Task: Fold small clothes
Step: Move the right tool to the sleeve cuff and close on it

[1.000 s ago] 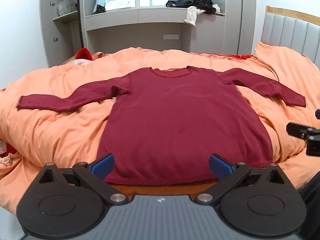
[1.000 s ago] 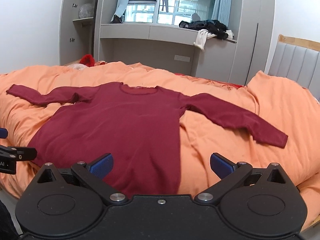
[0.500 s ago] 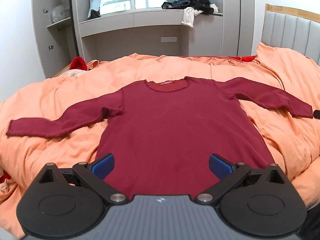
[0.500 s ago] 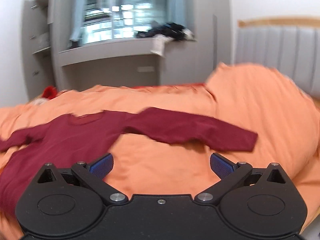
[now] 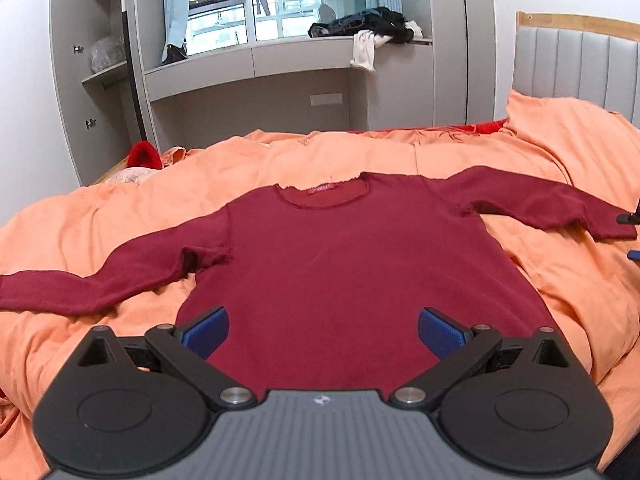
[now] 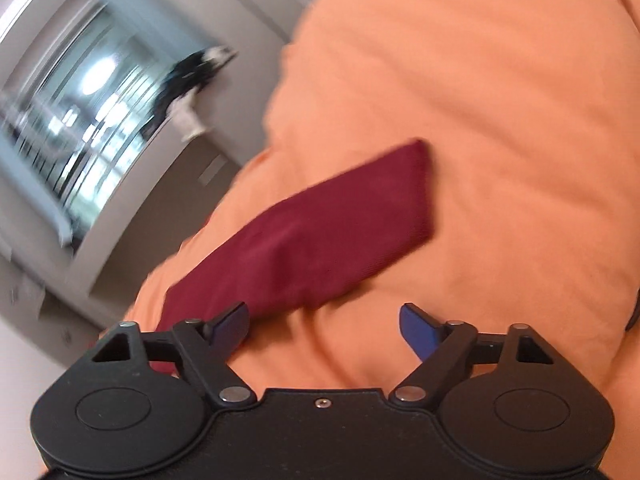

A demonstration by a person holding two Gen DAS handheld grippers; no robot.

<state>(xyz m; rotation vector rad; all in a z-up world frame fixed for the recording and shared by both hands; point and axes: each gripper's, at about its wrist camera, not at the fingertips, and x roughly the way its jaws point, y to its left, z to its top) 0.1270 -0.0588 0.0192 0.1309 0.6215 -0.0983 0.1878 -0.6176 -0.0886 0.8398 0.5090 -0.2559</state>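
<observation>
A dark red long-sleeved top (image 5: 340,264) lies flat, face up, on the orange duvet (image 5: 120,216), both sleeves spread out. My left gripper (image 5: 322,330) is open and empty, hovering over the top's lower body. My right gripper (image 6: 324,326) is open and empty, tilted, just short of the top's right sleeve (image 6: 320,232); its cuff end points away. The right gripper's tip shows at the right edge of the left wrist view (image 5: 632,236), beside that sleeve's cuff (image 5: 608,228).
A grey padded headboard (image 5: 576,68) stands at the right. A grey window desk and cupboards (image 5: 280,80) stand behind the bed, with dark clothes (image 5: 368,24) piled on the ledge. A red item (image 5: 142,155) lies at the bed's far left.
My left gripper moved forward over the top's body. My right gripper swung right, tilted, and closed in on the right sleeve; its view is motion-blurred.
</observation>
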